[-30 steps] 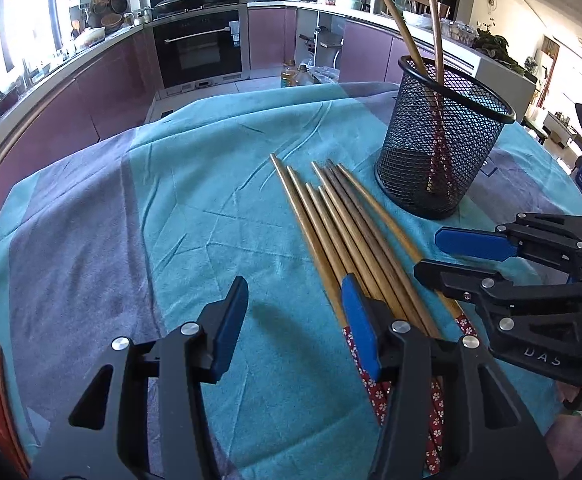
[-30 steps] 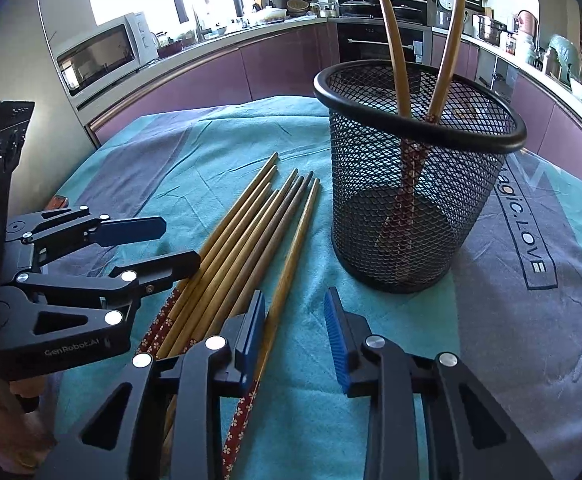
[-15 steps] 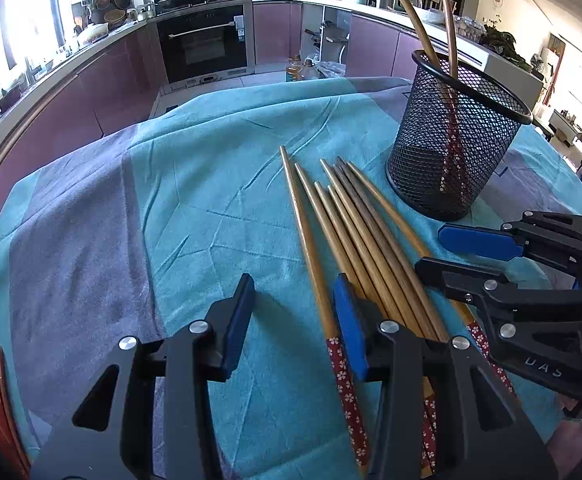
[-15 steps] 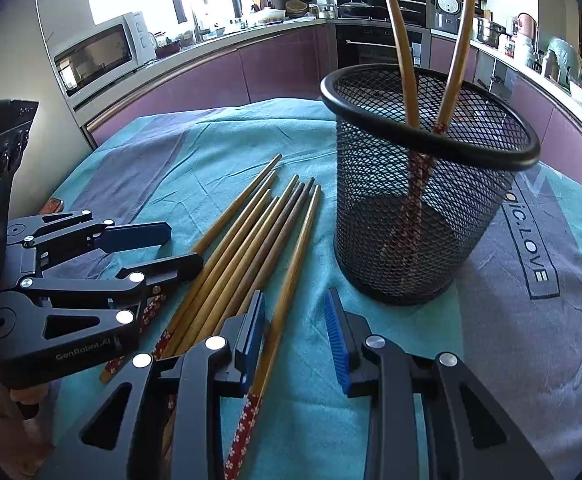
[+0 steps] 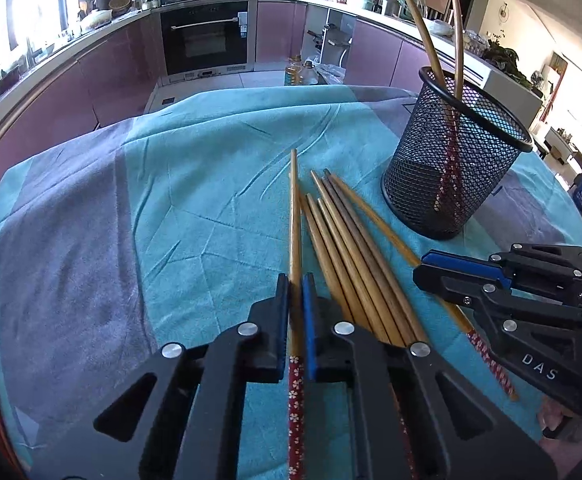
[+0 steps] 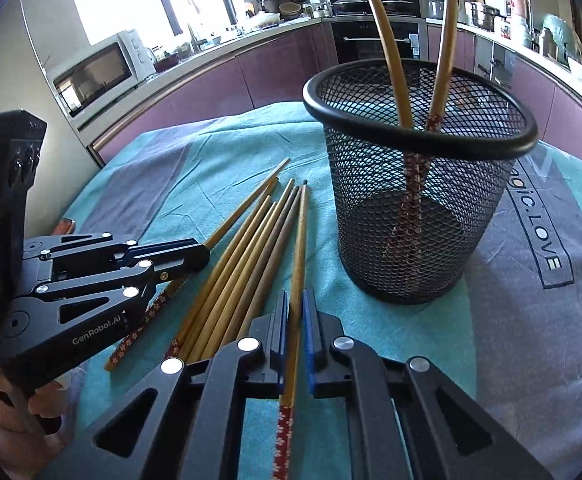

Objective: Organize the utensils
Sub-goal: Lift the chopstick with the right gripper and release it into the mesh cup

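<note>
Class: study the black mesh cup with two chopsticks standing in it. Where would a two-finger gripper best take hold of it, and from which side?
Probably the rolled rim of the mesh cup, from above, one finger inside and one outside. The body looks too wide to span. Pick the stretch away from the two chopsticks leaning inside.

Two matching hand-held grippers are seen. Each is built of matte black angular linkage plates with triangular cut-outs, joined by round silver screw heads. The inner finger faces are lined with blue ribbed pads. On the left gripper (image 6: 195, 258) white lettering "GenRobot.AI" is printed along the side plate; on the right gripper (image 5: 423, 270) the letters "DAS" are legible. Behind each, a black boxy housing is visible. A hand (image 6: 15, 412) is seen at the left gripper's handle.
</note>
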Demonstrator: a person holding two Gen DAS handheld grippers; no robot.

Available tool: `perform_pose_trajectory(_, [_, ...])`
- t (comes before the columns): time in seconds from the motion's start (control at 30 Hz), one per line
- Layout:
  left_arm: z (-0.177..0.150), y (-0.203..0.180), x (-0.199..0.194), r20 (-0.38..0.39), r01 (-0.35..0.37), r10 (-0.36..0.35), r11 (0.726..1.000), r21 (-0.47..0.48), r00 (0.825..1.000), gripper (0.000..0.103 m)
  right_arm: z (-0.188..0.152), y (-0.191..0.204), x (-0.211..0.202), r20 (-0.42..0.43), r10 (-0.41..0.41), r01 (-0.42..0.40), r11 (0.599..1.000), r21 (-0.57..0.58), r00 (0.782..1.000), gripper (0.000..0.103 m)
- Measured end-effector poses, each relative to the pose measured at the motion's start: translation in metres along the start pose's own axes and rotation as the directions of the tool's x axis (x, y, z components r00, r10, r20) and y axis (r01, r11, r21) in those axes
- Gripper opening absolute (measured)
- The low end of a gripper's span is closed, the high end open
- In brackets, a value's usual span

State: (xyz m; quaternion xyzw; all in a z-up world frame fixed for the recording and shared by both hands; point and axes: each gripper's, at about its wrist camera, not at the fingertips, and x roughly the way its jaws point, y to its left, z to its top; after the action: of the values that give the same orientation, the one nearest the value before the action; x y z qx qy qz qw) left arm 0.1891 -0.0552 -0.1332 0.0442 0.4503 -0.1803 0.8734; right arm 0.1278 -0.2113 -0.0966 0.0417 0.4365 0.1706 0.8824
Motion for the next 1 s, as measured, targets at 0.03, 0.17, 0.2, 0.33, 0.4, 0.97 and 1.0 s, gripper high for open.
perform_pose_trajectory(0.03, [0.0, 0.0, -0.001, 0.003, 0.001, -0.001, 1.0, -0.002, 1.0, 0.008, -0.001, -0.001, -0.003, 0.003, 0.005, -0.005, 1.0, -0.001, 1.0, 0.006])
perform_pose_trajectory(0.17, [0.0, 0.001, -0.009, 0.022, 0.017, -0.017, 1.0, -0.007, 1.0, 0.008, -0.001, 0.0, -0.014, 0.023, 0.029, -0.029, 1.0, -0.006, 0.999, 0.006])
perform_pose_trajectory(0.2, [-0.001, 0.0, -0.012, 0.027, 0.023, -0.023, 1.0, -0.007, 0.999, 0.008, -0.001, 0.0, -0.016, 0.029, 0.034, -0.034, 0.999, -0.007, 0.999, 0.006])
perform_pose_trajectory(0.33, [-0.001, 0.003, -0.027, 0.047, 0.052, -0.051, 0.999, -0.017, 0.998, 0.008, 0.0, -0.001, -0.031, 0.058, 0.077, -0.077, 0.997, -0.006, 0.995, 0.006])
perform_pose_trajectory(0.4, [0.0, 0.004, -0.035, 0.06, 0.076, -0.075, 0.997, -0.023, 0.995, 0.008, 0.002, -0.001, -0.037, 0.069, 0.106, -0.107, 0.994, -0.002, 0.992, 0.006])
perform_pose_trajectory(0.97, [0.021, -0.005, -0.115, 0.198, 0.24, -0.24, 0.971, 0.026, 0.95, 0.008, 0.017, -0.011, -0.113, 0.248, 0.194, -0.193, 0.981, -0.032, 0.949, 0.006])
perform_pose_trajectory(1.0, [0.024, -0.006, -0.12, 0.208, 0.249, -0.25, 0.968, 0.032, 0.946, 0.008, 0.018, -0.013, -0.116, 0.257, 0.198, -0.197, 0.98, -0.032, 0.946, 0.006])
